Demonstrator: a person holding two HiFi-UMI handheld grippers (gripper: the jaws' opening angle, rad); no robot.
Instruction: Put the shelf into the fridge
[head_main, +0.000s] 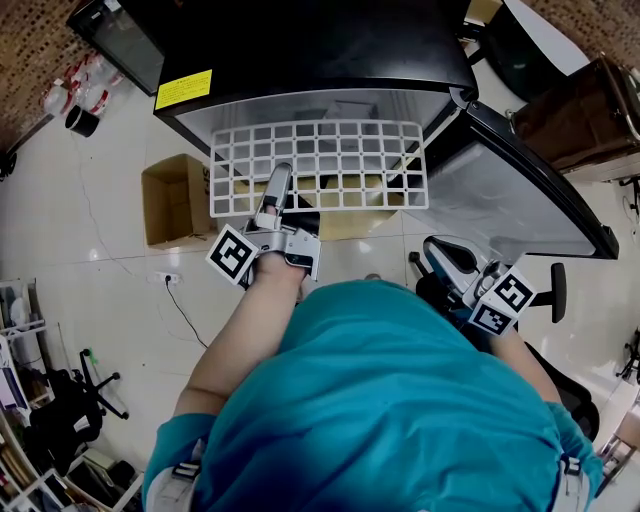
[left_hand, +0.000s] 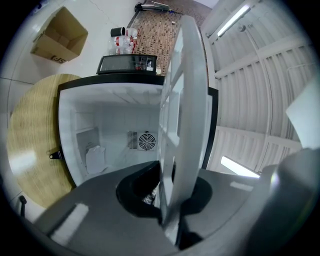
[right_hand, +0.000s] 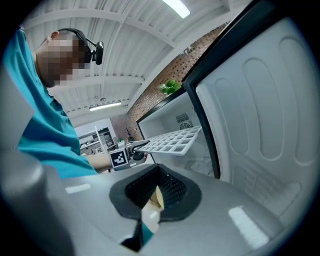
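Where the shelf is: the white plastic grid shelf (head_main: 320, 165) hangs flat in front of the open black compact fridge (head_main: 330, 55). Its far edge is at the mouth of the white cavity (left_hand: 110, 125). By my reading it is not yet seated.
Left claw: your left claw (head_main: 279, 178) is clamped on the shelf's near edge, left of its middle. The left gripper view shows the grid edge-on, pinched between the jaws.
Why held so: a grip on the near rim leaves the far edge free to lead in. Holding it flat should line it up with whatever ledges carry it.
Left arm pose: your forearm reaches forward from your body, wrist straight, claw aimed into the cavity.
Right claw: your right claw (head_main: 440, 262) has its jaws together on nothing. It sits low at your right side, near the open fridge door (head_main: 525, 195) and well apart from the shelf.
Why parked there: probably to keep the entry path free.
Risk: with a one-sided grip, the unsupported right end may sag or twist.
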